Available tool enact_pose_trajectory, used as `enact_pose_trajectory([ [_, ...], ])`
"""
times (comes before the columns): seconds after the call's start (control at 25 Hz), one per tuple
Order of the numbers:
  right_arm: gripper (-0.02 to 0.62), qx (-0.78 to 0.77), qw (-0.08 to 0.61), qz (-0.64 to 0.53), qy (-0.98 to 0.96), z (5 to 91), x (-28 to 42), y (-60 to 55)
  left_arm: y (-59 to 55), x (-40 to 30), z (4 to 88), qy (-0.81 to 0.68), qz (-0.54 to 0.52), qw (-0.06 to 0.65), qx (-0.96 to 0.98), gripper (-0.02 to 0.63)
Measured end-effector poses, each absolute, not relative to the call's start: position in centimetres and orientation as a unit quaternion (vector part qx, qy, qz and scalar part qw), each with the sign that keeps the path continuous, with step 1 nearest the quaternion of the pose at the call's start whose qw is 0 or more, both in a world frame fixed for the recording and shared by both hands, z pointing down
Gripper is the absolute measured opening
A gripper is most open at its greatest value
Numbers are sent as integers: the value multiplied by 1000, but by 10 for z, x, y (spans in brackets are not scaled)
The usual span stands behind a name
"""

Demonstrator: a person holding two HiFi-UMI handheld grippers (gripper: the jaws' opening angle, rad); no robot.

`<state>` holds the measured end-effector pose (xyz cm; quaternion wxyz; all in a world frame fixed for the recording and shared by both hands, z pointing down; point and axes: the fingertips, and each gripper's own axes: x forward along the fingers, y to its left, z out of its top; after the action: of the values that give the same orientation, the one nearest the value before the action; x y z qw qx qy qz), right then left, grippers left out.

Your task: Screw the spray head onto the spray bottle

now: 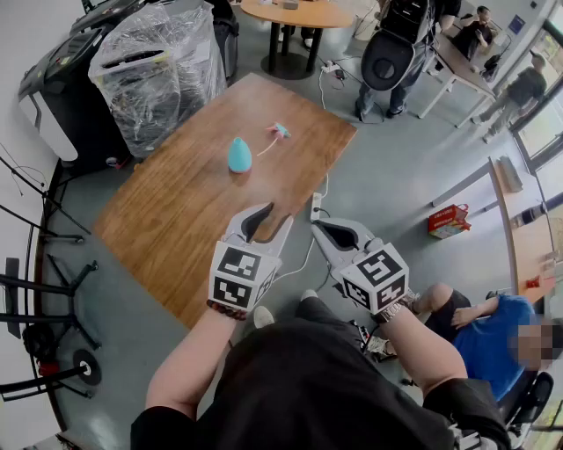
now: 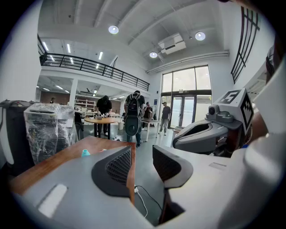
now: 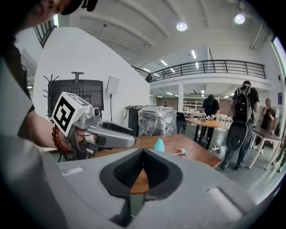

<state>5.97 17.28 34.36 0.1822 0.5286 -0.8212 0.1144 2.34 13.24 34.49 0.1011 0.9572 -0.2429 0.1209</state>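
Note:
A teal spray bottle (image 1: 239, 156) stands upright on the wooden table (image 1: 176, 211). Its spray head (image 1: 280, 132), pink and teal with a white tube, lies apart from it a little further back. Both grippers hover over the table's near corner, well short of both objects. My left gripper (image 1: 266, 220) is open, a gap showing between its jaws (image 2: 143, 156) with nothing in it. My right gripper (image 1: 317, 227) is shut, its fingertips meeting with nothing held (image 3: 143, 154). The right gripper view shows the bottle (image 3: 159, 145) and spray head (image 3: 181, 152) beyond the jaws.
A plastic-wrapped machine (image 1: 158, 66) stands at the table's far left. A power strip (image 1: 316, 206) and cable lie on the floor by the right edge. A round table (image 1: 295, 13) and standing people are behind. A seated person in blue (image 1: 488, 338) is at lower right.

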Motion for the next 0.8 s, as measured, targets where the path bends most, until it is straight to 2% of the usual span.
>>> enact_pose_trajectory([
  [0.44, -9, 498, 203, 126, -834, 375, 108, 79, 31, 73, 385, -276, 174, 92, 941, 201],
  [0.8, -9, 455, 219, 169, -847, 408, 178, -5, -66, 136, 450, -312, 244, 126, 910, 239],
])
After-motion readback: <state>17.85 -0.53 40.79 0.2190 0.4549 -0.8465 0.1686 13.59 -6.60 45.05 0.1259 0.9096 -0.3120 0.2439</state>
